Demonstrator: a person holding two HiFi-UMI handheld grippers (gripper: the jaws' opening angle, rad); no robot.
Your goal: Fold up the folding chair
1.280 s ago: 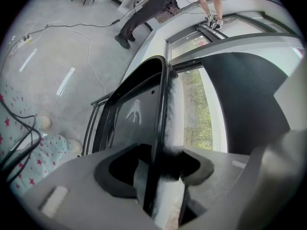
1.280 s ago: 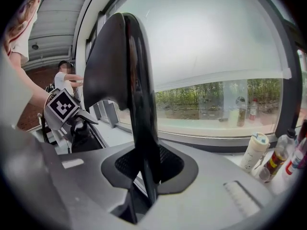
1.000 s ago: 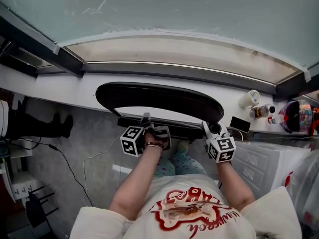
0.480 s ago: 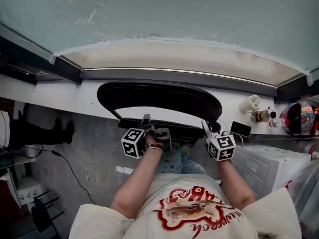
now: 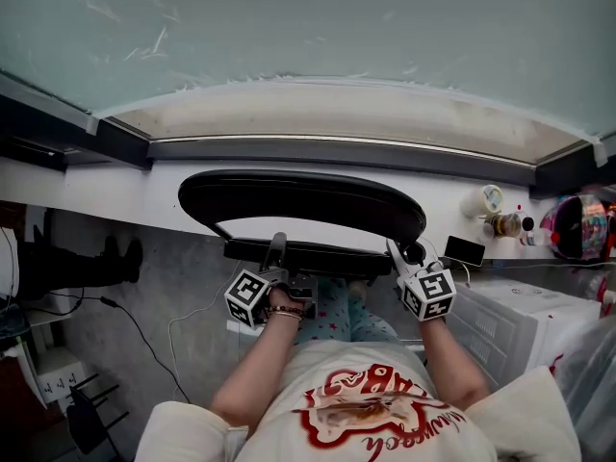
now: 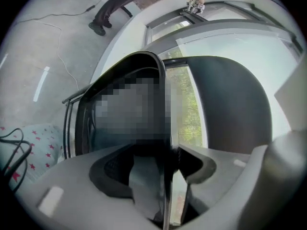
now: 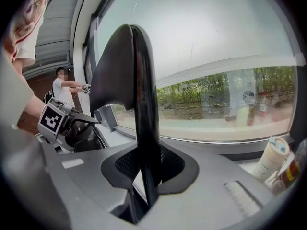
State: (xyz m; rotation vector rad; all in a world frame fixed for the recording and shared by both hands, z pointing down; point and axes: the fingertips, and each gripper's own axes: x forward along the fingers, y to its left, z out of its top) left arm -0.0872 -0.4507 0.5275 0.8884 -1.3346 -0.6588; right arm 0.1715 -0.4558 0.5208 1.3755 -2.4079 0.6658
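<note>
Left gripper [image 5: 277, 250] and right gripper [image 5: 394, 251] each pinch a thin edge of the black folding chair [image 5: 298, 195]. The chair stands close against the white window ledge [image 5: 115, 186]. A cup [image 5: 481, 200] and a phone [image 5: 465, 250] sit near the ledge's right end, above a white ribbed unit [image 5: 510, 320].

Your left gripper [image 6: 165, 176] has its jaws pinched on a thin black edge of the folding chair [image 6: 230, 104], whose dark curved panel rises to the right, with the window [image 6: 192, 114] beyond and grey floor [image 6: 38, 47] on the left.
</note>
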